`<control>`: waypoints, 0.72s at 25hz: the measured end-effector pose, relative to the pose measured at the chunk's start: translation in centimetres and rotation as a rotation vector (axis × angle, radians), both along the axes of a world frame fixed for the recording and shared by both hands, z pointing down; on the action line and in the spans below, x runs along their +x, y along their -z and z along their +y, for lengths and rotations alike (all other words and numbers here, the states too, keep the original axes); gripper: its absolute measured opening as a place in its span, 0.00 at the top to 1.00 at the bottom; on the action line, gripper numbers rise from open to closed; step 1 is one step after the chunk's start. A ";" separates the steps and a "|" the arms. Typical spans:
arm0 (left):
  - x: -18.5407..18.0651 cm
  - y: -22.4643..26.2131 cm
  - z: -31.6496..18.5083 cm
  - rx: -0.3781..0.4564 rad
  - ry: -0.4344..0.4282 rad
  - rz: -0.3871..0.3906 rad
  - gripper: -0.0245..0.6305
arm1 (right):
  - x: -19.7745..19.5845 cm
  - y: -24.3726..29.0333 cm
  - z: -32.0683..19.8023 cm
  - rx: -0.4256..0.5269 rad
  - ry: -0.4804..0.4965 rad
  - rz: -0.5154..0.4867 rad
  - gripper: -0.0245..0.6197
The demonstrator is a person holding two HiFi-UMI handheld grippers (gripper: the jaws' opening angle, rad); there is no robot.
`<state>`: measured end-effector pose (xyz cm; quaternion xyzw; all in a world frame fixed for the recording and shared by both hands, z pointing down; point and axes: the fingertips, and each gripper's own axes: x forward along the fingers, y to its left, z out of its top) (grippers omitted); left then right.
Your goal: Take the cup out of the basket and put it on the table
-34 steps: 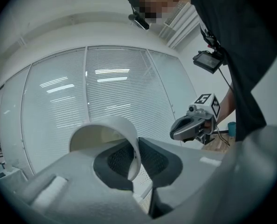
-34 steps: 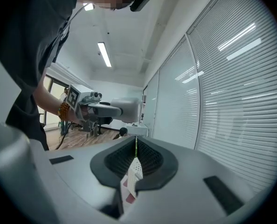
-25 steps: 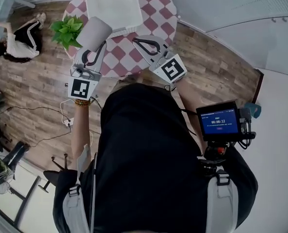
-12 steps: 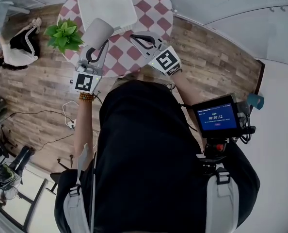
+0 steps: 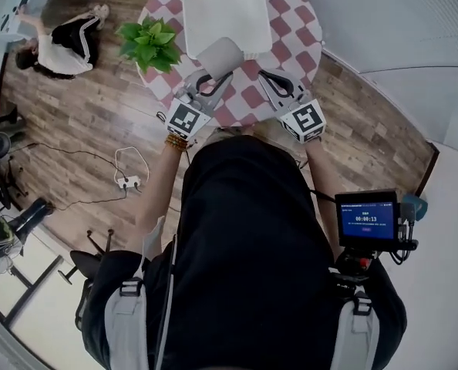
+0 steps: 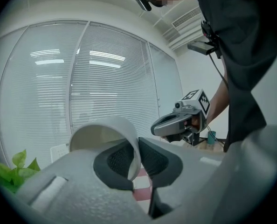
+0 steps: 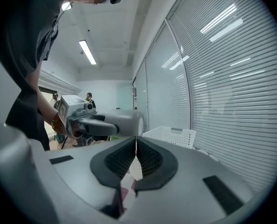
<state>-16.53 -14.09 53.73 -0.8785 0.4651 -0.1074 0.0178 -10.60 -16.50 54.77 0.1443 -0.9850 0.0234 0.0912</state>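
Note:
A pale grey cup (image 5: pixel 220 56) hangs above the red-and-white checked round table (image 5: pixel 291 33), just in front of the white basket (image 5: pixel 225 6). My left gripper (image 5: pixel 210 77) is shut on the cup's wall. In the left gripper view the cup (image 6: pixel 106 132) lies tilted with its rim pinched between the dark pads of my left gripper (image 6: pixel 137 157). My right gripper (image 5: pixel 277 83) hovers to the right of the cup over the table's near edge; its jaws are shut with nothing between them (image 7: pixel 135 155). From the right gripper view the cup (image 7: pixel 127 122) and the basket (image 7: pixel 170 136) both show.
A green potted plant (image 5: pixel 148 41) stands at the table's left edge. A person (image 5: pixel 59 45) is on the wooden floor at the upper left. A power strip with a cable (image 5: pixel 129 179) lies on the floor to the left.
The left gripper has carried the cup from the basket's front left corner to in front of the basket's near side. The right gripper stays shut beside it.

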 end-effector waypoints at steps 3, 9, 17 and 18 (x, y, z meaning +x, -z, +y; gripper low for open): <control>-0.9 -1.4 0.1 -0.026 -0.019 -0.008 0.91 | -1.0 -0.8 -0.3 -0.014 -0.020 -0.001 0.95; -1.4 -2.8 0.4 -0.050 -0.024 0.009 0.91 | -1.5 -1.5 -0.3 -0.025 -0.043 0.006 0.95; -2.0 -1.8 0.7 -0.029 -0.018 0.078 0.91 | -3.8 0.0 0.5 -0.005 -0.019 -0.002 0.95; -2.0 -1.4 1.0 -0.026 -0.021 0.088 0.91 | -4.1 0.5 0.6 -0.004 -0.021 -0.010 0.95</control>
